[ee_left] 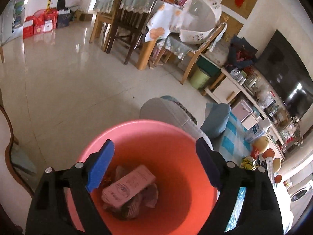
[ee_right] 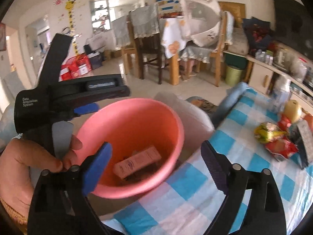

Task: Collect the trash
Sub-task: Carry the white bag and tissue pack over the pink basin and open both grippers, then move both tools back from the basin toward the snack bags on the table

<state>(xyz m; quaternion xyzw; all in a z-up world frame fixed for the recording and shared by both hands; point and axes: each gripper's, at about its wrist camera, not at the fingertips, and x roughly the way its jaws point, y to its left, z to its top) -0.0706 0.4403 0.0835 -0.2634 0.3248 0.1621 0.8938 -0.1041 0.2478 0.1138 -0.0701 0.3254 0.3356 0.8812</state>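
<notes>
A pink plastic bin [ee_left: 176,135] stands below my left gripper [ee_left: 154,145], which hangs open over its mouth with nothing between the blue pads. Inside lie a pale pink carton [ee_left: 129,186] and crumpled paper scraps [ee_left: 151,196]. In the right wrist view the same bin [ee_right: 137,107] with the carton [ee_right: 137,162] sits beside a table with a blue-and-white checked cloth [ee_right: 195,176]. My right gripper [ee_right: 156,145] is open and empty, over the bin's near rim and the table's edge. The left gripper [ee_right: 112,98] shows at the left, held by a hand [ee_right: 29,162]. Red and yellow snack wrappers [ee_right: 281,148] lie on the cloth.
Fruit [ee_right: 292,107] and a dark box [ee_right: 303,137] sit near the wrappers. A blue cushion [ee_left: 217,119] and a grey stool [ee_left: 166,109] stand behind the bin. Farther off are wooden dining chairs [ee_left: 127,29], a green pail [ee_left: 199,77] and a cluttered TV cabinet [ee_left: 254,98].
</notes>
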